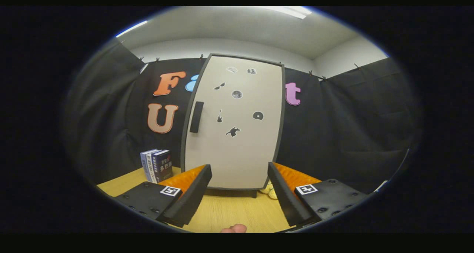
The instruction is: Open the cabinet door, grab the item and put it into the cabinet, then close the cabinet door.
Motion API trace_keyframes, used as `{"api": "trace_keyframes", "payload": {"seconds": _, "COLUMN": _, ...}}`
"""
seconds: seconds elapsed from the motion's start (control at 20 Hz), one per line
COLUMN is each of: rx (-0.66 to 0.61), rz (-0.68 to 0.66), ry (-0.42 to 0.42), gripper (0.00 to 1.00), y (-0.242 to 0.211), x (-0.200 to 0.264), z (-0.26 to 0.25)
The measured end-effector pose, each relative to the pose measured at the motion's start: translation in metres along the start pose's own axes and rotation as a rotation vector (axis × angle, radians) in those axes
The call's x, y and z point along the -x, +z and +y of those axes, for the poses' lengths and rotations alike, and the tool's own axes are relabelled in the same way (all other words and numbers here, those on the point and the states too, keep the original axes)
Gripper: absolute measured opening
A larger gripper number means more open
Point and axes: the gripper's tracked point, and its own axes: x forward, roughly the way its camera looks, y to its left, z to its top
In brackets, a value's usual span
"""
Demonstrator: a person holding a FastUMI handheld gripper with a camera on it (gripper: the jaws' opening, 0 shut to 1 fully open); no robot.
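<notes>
Cabinet door point(237, 123) closed, beyond spread, empty gripper point(240, 193) fingers.

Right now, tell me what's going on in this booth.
A person is holding the hand-held gripper open, nothing between its fingers, aimed at a white cabinet standing on the wooden table. The cabinet door is shut, its black handle untouched and well beyond the fingers. A few books stand left of the cabinet, and some small pale items lie at its foot near the right finger. Nothing has been picked up yet.
</notes>
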Motion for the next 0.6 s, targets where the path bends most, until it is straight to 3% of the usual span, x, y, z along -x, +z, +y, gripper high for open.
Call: {"api": "trace_keyframes", "payload": {"seconds": 0.6, "rx": -0.001, "rz": 0.004, "ry": -0.018, "gripper": 0.97, "y": -0.0027, "x": 0.0014, "z": -0.0009}}
